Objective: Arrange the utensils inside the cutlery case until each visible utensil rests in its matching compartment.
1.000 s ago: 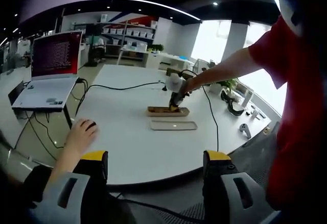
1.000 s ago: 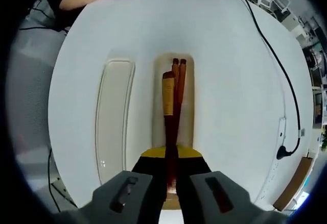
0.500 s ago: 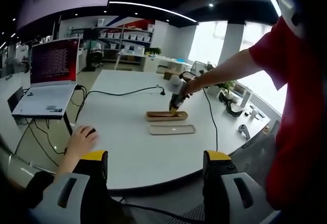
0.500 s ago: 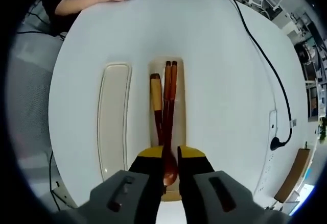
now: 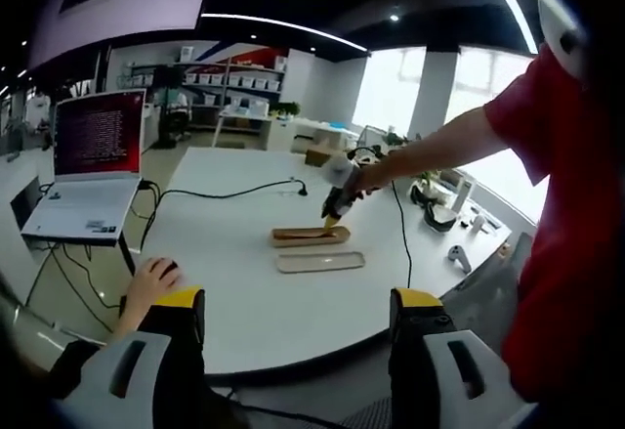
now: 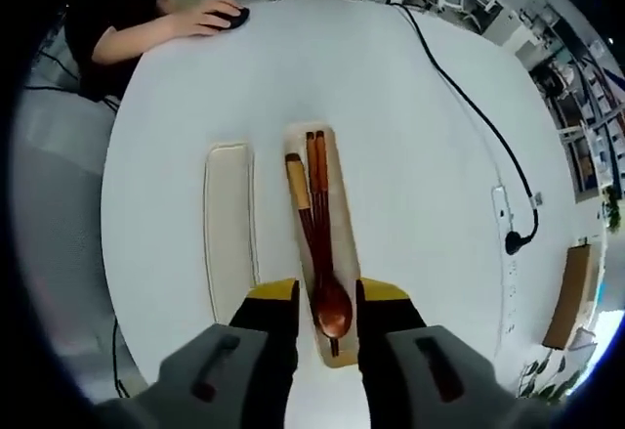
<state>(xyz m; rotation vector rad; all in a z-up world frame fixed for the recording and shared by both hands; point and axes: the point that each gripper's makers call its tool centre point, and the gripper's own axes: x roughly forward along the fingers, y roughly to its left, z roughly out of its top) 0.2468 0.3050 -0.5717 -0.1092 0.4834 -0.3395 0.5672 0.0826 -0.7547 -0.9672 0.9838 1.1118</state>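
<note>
An open wooden cutlery case (image 6: 333,197) lies lengthwise on the white table (image 6: 410,126). Inside it rest a dark wooden spoon (image 6: 330,310), bowl toward me, and a pair of brown chopsticks (image 6: 315,170) beside its handle. My right gripper (image 6: 328,297) hovers above the spoon's bowl, open, gripping nothing. The case's pale lid (image 6: 231,224) lies flat to the left of it. In the left gripper view the case (image 5: 311,236) and lid (image 5: 320,262) sit mid-table, with the right gripper (image 5: 335,206) above the case's right end. My left gripper (image 5: 298,317) is open and held back from the table's near edge.
Another person's hand rests on a black mouse (image 6: 232,17) at the table's far side. A black cable (image 6: 459,87) runs to a power strip (image 6: 514,229) on the right. A laptop (image 5: 93,165) stands on a side desk at left. A person in red (image 5: 557,214) stands at right.
My right gripper has opened, let go of the spoon and drawn back from the case; the spoon now lies in the case. The left view has pulled back a little.
</note>
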